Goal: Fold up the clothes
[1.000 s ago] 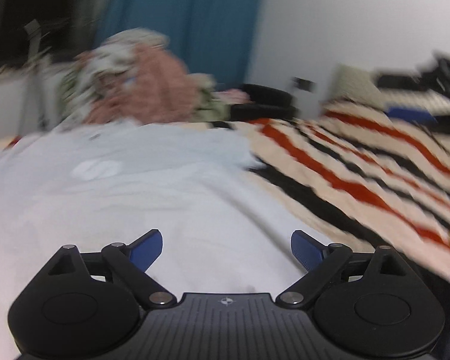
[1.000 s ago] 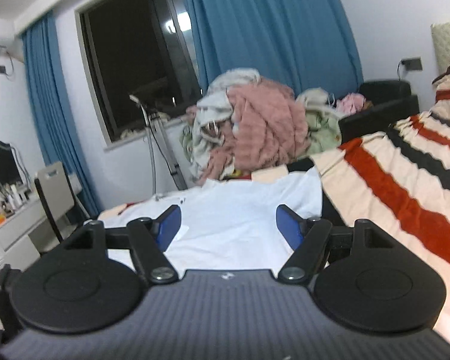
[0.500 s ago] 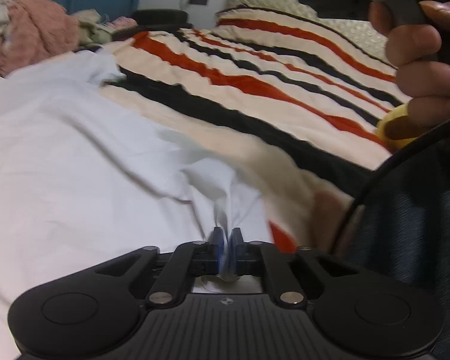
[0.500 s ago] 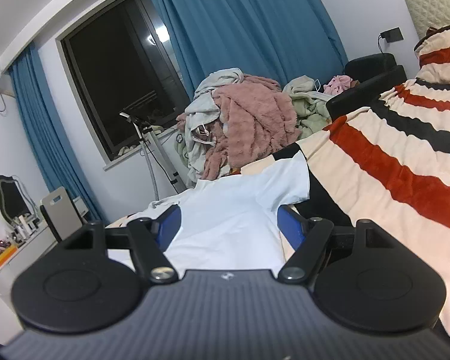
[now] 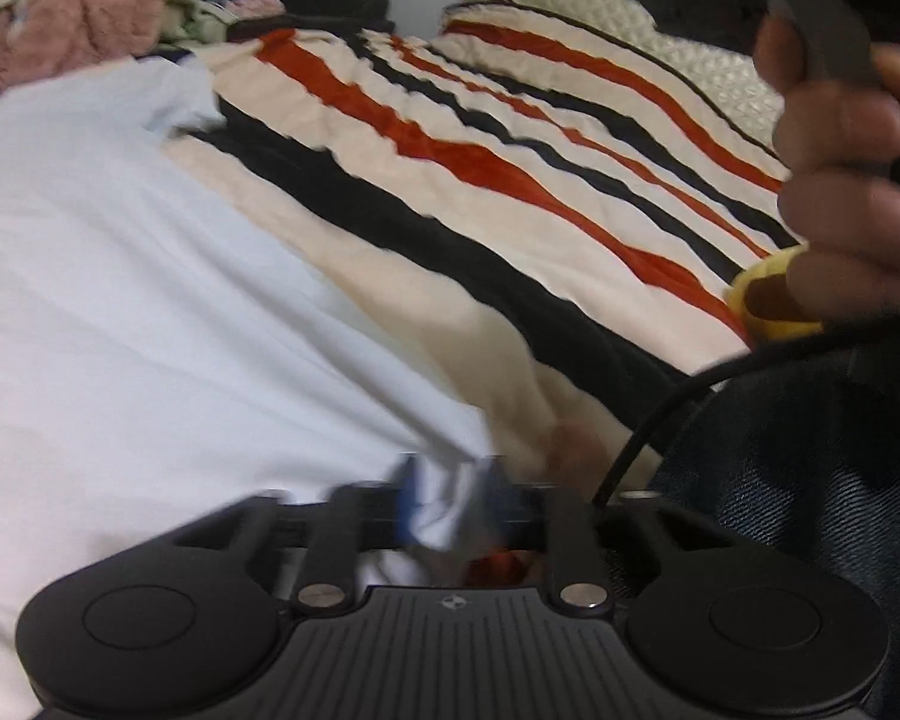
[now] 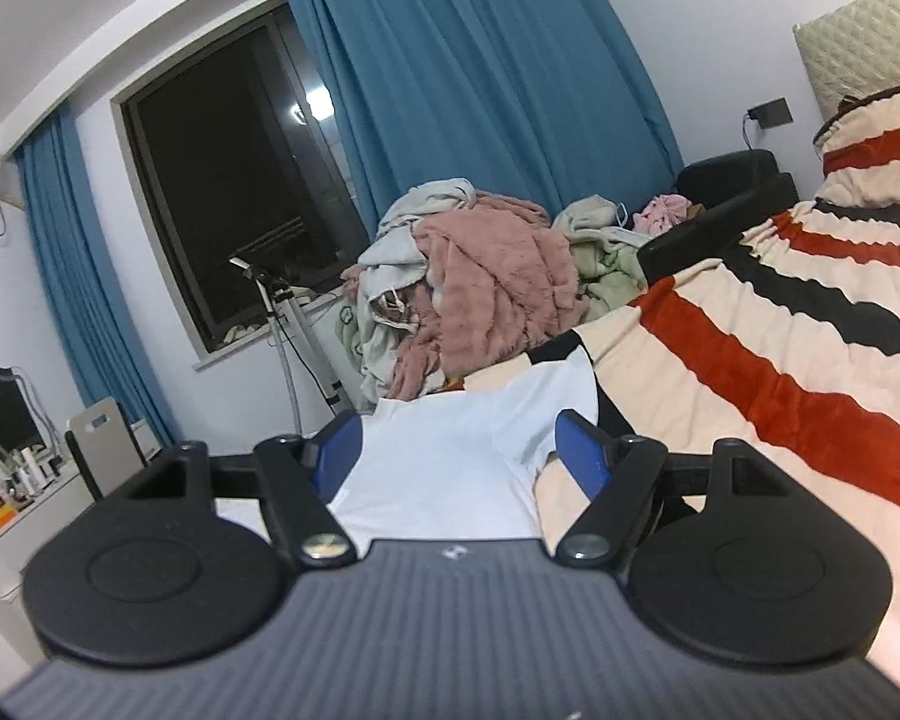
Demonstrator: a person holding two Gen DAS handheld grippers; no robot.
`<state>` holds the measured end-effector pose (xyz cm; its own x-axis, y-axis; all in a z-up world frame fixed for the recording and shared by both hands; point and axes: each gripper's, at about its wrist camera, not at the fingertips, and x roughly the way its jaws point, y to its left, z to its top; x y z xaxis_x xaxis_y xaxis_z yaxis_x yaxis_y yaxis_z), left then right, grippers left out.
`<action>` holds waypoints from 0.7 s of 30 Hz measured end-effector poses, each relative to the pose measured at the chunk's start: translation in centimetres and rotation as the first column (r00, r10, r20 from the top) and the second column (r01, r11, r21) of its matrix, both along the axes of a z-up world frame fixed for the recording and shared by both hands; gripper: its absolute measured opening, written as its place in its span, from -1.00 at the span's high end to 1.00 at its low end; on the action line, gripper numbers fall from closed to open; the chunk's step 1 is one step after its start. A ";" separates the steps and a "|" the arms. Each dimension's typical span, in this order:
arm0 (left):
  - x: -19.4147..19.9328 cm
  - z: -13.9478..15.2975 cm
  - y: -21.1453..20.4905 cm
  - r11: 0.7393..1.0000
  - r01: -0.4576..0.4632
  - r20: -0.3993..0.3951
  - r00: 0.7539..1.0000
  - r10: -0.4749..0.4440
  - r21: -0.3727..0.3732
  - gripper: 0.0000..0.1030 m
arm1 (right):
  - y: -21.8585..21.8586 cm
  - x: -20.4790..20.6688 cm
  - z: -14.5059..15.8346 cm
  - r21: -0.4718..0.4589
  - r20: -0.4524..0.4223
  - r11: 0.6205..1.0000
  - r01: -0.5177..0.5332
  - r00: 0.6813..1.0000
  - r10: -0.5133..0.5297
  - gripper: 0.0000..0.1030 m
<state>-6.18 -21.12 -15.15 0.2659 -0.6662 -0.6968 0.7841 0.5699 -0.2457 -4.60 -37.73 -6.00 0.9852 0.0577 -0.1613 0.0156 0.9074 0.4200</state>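
Observation:
A white T-shirt lies spread on a striped blanket. My left gripper points down at the shirt's near right corner. Its blue fingers are blurred and its jaws are opening, with a fold of the white cloth standing loose between them. In the right wrist view the same T-shirt stretches away, its far sleeve towards the right. My right gripper hovers low over it, open, with nothing pinched. A person's hand holds that right gripper's handle at the right of the left wrist view.
A pile of clothes with a pink fleece is heaped beyond the bed's far end, by a black chair. A black cable runs over a leg in dark jeans. A blue curtain, a dark window and a stand lie behind.
The left gripper swung right and down to the shirt's corner, shut on the cloth, and its jaws have now parted. The right gripper sank slightly and stays open.

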 end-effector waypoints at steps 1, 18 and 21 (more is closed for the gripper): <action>0.1 0.8 0.9 1.000 -0.016 0.025 1.000 0.017 -0.020 -0.17 | 0.1 0.0 0.1 -0.004 0.003 1.000 -0.001 1.000 0.001 -0.43; 4.5 13.6 16.4 0.829 -0.516 0.269 0.785 0.558 -0.216 -0.68 | 3.8 1.0 -0.2 -0.141 -0.050 0.988 -0.066 0.997 0.060 -0.43; 3.8 13.8 18.2 0.802 -0.552 0.270 0.756 0.597 -0.228 -0.89 | 4.7 1.5 -0.4 -0.154 -0.072 0.984 -0.086 0.995 0.076 -0.43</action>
